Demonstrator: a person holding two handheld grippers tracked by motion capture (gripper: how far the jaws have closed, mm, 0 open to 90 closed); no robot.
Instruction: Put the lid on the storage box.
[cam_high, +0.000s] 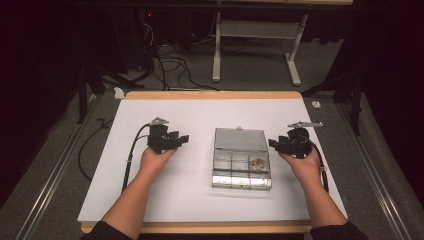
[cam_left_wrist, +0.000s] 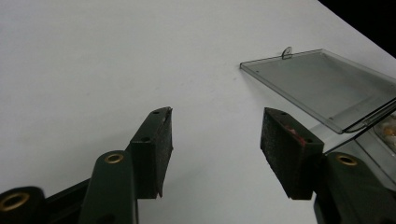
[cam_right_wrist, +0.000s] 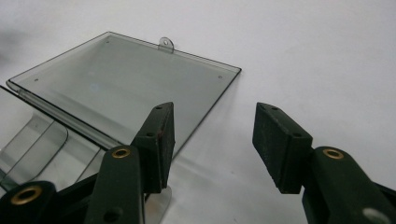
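The clear plastic box (cam_high: 242, 159) lies open near the middle of the white table (cam_high: 150, 200), between our two grippers and touched by neither. Our left gripper (cam_high: 176, 140) has its jaws spread wide with nothing between them; in the left gripper view (cam_left_wrist: 215, 151) bare table shows through the gap, and the box's lid (cam_left_wrist: 327, 86) lies off to the right of the far pad (cam_left_wrist: 282, 149). Our right gripper (cam_high: 276, 144) is likewise wide open and empty; in its own view (cam_right_wrist: 212, 144) the near pad (cam_right_wrist: 161, 140) stands over the corner of the lid (cam_right_wrist: 126, 79), apart from it, with white table in the gap.

The lid is swung back flat on the table away from us, its small tab (cam_right_wrist: 166, 44) at the far edge. The tray part nearer to us is split into compartments, and one at the right holds a small brownish thing (cam_high: 258, 163), too small to tell what it is.

Each gripper trails a black cable (cam_high: 131, 150) toward us along the forearm.
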